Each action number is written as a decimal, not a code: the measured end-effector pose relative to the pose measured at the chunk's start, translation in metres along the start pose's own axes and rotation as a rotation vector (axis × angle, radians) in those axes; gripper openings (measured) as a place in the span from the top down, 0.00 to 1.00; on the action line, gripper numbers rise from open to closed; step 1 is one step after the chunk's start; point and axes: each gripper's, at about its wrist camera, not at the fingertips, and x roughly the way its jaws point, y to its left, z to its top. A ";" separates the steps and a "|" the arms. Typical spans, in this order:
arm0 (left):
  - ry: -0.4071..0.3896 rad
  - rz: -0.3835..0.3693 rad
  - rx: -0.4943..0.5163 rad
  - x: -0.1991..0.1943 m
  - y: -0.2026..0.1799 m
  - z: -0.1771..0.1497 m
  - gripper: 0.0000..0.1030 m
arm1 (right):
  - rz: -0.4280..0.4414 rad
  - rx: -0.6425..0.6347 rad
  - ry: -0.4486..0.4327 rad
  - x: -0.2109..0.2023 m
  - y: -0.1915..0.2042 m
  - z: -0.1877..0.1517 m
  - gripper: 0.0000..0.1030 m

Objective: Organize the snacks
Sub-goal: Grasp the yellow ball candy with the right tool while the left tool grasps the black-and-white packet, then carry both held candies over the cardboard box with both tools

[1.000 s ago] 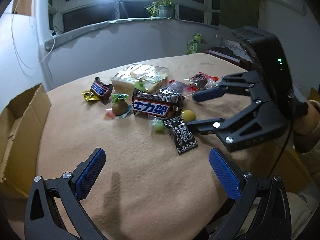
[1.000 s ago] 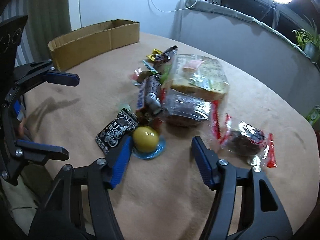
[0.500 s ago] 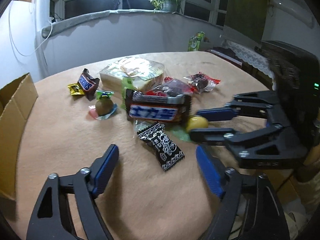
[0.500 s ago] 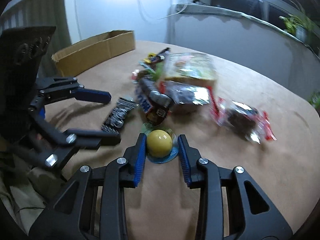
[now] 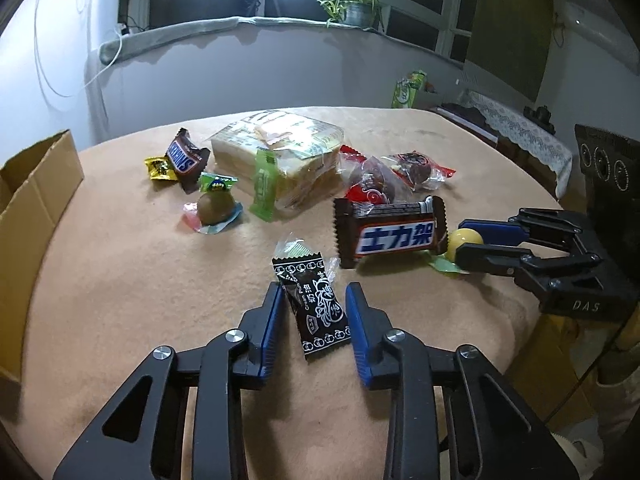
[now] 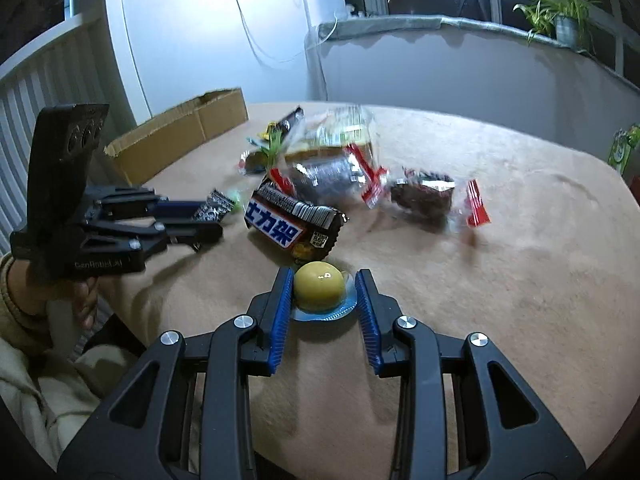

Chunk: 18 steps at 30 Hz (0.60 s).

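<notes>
Between the blue pads of the left gripper lies the black cream-puff packet, flat on the tan cloth-covered table. Its long axis runs roughly along the fingers, tilted a little so the near end drifts toward the right pad. The pads stand apart, flanking the packet; whether either one touches the wrapper I cannot tell. This tool is far the nearer to it, and the squeeze should come across the packet's narrow width.

Ahead of the right gripper, between its fingertips, sits the yellow ball candy on its blue-green foil wrapper. The left pad is at the ball's side, the right pad a small gap off, so the jaws look narrowed around it but not clearly clamped.

Just beyond the ball, nearly touching it, is the large Snickers bar, a glossy brown pillow pack with crimped, saw-toothed ends. The black packet is thin, crinkly film that will likely slide or buckle; the ball is smooth, hard-looking and round, and may squirt forward out of a pinch. Farther out from both tools lie the bagged bread in clear, soft plastic, and, off to the left gripper's left, the open cardboard box, the probable destination.
</notes>
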 end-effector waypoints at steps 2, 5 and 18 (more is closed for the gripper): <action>0.001 -0.003 -0.003 -0.001 -0.001 0.000 0.73 | -0.021 -0.050 0.011 -0.002 0.003 -0.003 0.67; 0.003 -0.005 -0.007 -0.003 0.000 -0.002 0.73 | -0.046 -0.086 0.009 -0.006 0.010 -0.006 0.64; -0.003 -0.030 -0.029 -0.010 0.008 -0.009 0.82 | -0.095 -0.111 0.035 0.002 0.018 0.000 0.68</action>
